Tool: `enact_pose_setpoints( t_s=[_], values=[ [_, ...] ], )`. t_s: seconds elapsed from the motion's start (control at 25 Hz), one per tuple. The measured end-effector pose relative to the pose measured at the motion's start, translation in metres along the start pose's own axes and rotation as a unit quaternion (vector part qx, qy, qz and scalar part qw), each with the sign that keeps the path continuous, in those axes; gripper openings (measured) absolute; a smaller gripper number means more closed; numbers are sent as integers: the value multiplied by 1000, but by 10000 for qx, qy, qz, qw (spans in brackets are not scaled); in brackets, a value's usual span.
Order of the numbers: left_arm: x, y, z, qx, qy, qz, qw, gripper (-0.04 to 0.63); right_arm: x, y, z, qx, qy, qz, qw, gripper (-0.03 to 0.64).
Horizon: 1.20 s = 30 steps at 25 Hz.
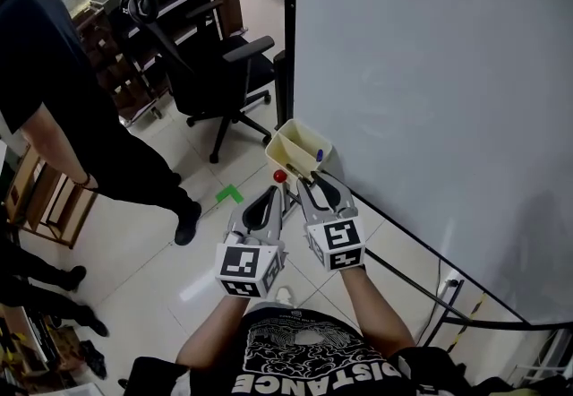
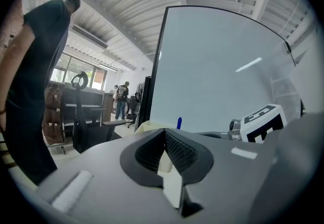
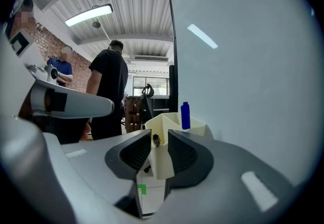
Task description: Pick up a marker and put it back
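Nearest the camera, the person holds both grippers out side by side over a pale tiled floor. The left gripper has its jaws drawn together at the tips, and nothing is caught between them. It sits just beside the right gripper and a touch further back from the holder.

The right gripper's jaws stand apart. Between their tips shows the dark end of a marker, seen almost end-on and lying close to the left-hand pad. The gap is wider than the marker, so the pads do not clamp it, and whether it touches that one pad cannot be told. The marker sticks out of the cream holder straight ahead, whose near corner lines up with the gap between the jaws.

The holder is a small box split into compartments, fixed at the lower corner of the whiteboard. A blue marker stands upright in the compartment nearer the board, well clear of both grippers. In the head view, a red ball sits just below the holder, between the two grippers' tips, and a green mark lies on the floor to its left.

Beyond stand a black office chair and dark shelving — with a person in black on the left.
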State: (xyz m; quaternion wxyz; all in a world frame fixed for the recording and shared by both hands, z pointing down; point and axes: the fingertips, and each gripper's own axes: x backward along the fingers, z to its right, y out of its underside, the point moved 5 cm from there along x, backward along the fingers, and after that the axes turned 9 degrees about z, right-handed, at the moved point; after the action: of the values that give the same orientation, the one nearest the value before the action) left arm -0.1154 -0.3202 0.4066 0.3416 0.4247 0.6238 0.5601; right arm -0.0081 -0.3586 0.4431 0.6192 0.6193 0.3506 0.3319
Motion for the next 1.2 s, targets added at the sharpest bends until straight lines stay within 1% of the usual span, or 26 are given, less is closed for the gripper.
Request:
enact_pose_setpoints(
  t_s=[0.08,0.24,0.36,0.88,1.2],
  values=[
    [-2,3,-1,2,12,-13,10000,6,-1,2,0,69,37,-14,10000,97],
    [-3,5,-3,13,29,-32,10000,6,0,5,0,199,143,-48,9997,44],
    [-3,4,-4,24,30,-36,10000,6,0,4,1,213,159,-52,9996,36],
    [1,1,5,95,63,-62,9999,6,9,-5,0,230,120,-28,9997,34],
    [8,1,14,66,33,10,10000,6,24,-16,-1,257,131,129,9995,34]
  ],
)
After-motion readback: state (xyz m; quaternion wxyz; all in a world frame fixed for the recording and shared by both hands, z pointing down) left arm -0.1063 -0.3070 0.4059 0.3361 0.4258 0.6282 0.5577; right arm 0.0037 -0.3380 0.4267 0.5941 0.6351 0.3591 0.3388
